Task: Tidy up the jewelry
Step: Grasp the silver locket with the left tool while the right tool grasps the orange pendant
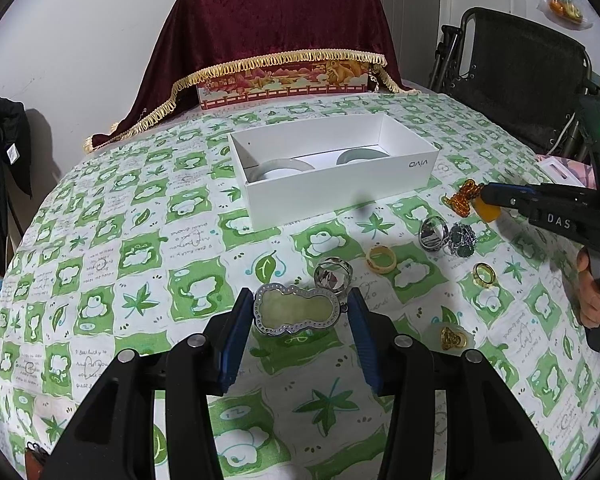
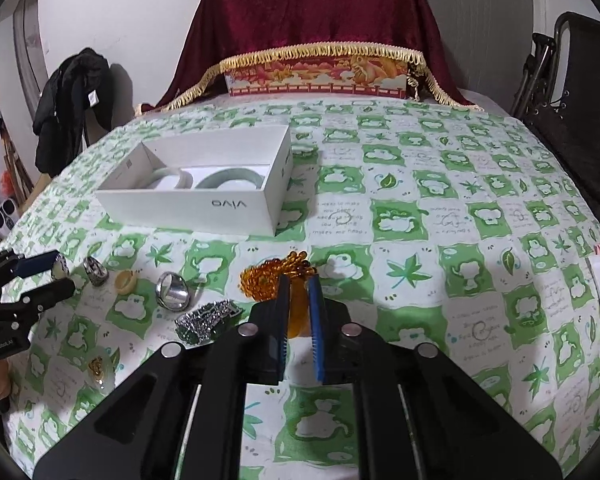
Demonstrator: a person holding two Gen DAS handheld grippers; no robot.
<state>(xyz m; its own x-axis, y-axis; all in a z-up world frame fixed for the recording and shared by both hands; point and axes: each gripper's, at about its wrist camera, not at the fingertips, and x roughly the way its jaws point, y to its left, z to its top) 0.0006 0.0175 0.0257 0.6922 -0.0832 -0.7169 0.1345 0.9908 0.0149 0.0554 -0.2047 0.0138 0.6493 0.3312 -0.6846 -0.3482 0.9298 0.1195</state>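
Observation:
My left gripper (image 1: 298, 306) is closed around a pale green gourd-shaped pendant (image 1: 296, 310) with a silver rim, just above the cloth. My right gripper (image 2: 299, 286) is shut on an amber pendant (image 2: 299, 316) strung with orange beads (image 2: 268, 276); it shows in the left wrist view (image 1: 485, 200) too. The white box (image 1: 332, 168) holds two pale jade bangles (image 1: 284, 167). Loose on the cloth are silver rings (image 1: 433, 233) (image 1: 333, 275), a yellow ring (image 1: 381, 259), an amber ring (image 1: 483, 275), a dark-stoned silver brooch (image 1: 462, 239) and a gold piece (image 1: 452, 338).
A decorated box (image 1: 284, 80) under a dark red fringed cloth (image 1: 276, 20) stands at the table's back. A black folding chair (image 1: 520, 72) is at the right. Black clothing (image 2: 74, 104) hangs at the left. The green-patterned tablecloth (image 2: 420, 240) covers the table.

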